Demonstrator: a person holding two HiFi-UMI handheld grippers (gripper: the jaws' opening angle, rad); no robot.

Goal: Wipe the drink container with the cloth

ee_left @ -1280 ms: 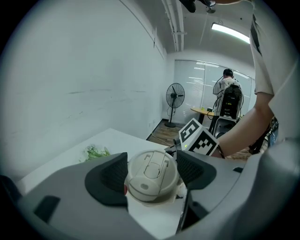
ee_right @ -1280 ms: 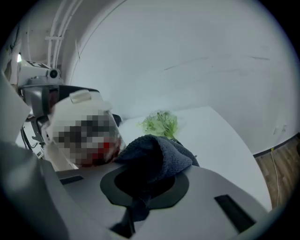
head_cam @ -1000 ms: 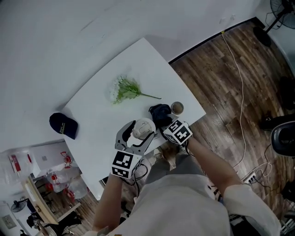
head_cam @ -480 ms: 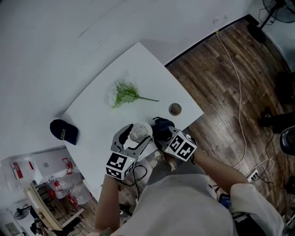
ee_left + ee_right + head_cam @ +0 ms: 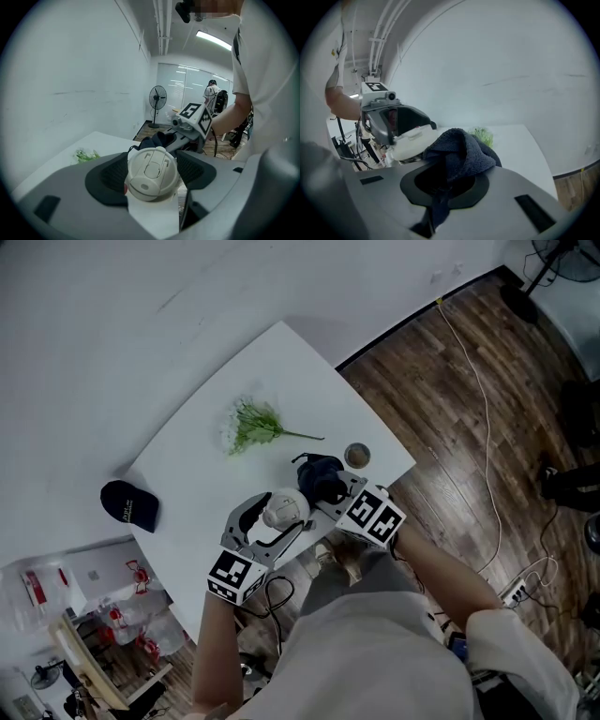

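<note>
Drink container [image 5: 152, 174], cream plastic with a flip lid, sits clamped between the closed-in jaws of the left gripper [image 5: 277, 514] over the near edge of the white table [image 5: 187, 474]. Its lid end faces that gripper's camera, so its long axis seems to run along the jaws. Just beside it, the right gripper [image 5: 445, 180] pinches a bunched dark blue terry cloth [image 5: 461, 147]. Farther out lie a small round brown cup [image 5: 357, 456], a green sprig with white flowers [image 5: 251, 425] and a dark cap [image 5: 129, 502].
</note>
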